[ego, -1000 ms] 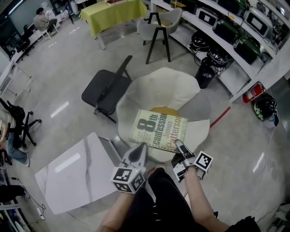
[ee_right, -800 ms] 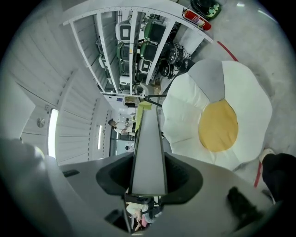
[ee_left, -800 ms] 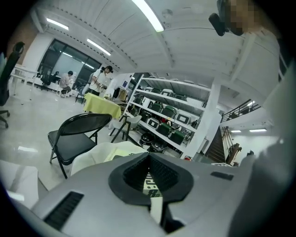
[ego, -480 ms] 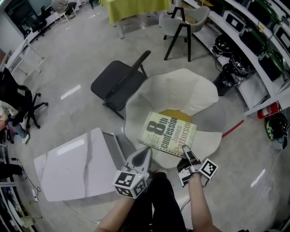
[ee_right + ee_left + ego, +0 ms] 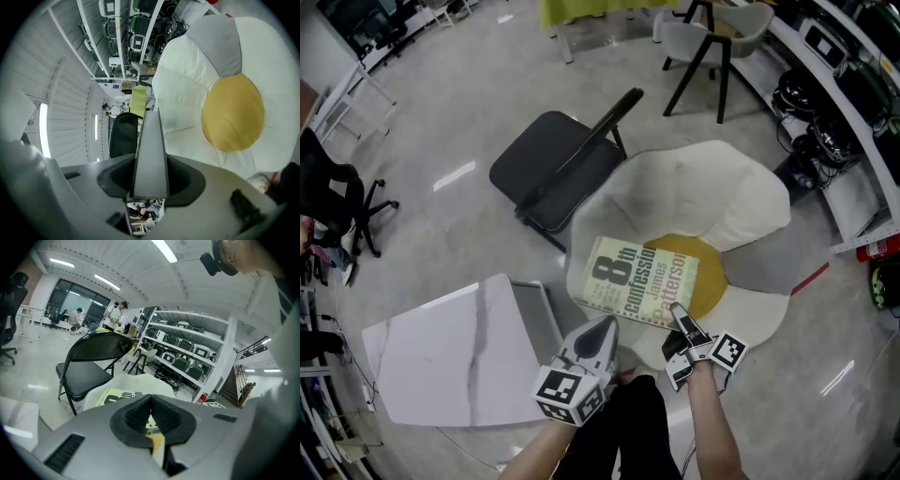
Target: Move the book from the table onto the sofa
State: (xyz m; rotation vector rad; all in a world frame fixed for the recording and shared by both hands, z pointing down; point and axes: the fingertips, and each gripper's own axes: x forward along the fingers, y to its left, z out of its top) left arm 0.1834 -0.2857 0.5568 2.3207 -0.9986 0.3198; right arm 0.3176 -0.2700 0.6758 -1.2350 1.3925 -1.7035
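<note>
The book (image 5: 639, 280), pale green with "8th confession" on its cover, lies flat over the egg-shaped sofa (image 5: 712, 197), partly covering the yellow yolk cushion (image 5: 705, 274). I cannot tell whether it touches the seat. My right gripper (image 5: 678, 314) is shut on the book's near edge; in the right gripper view the book (image 5: 150, 154) runs between the jaws above the sofa (image 5: 187, 70). My left gripper (image 5: 602, 328) is shut with nothing in it, just short of the book's near left corner. In the left gripper view the book (image 5: 115, 396) shows beyond the closed pads.
A white marble table (image 5: 441, 356) stands at the lower left. A black folding chair (image 5: 562, 169) stands just left of the sofa. Shelves with equipment (image 5: 853, 75) line the right side. Another chair and a yellow-covered table stand farther back.
Both grippers and the book have sunk toward the sofa's seat. The book now lies lower and over the yellow cushion. The right gripper's hold on it is unchanged.
</note>
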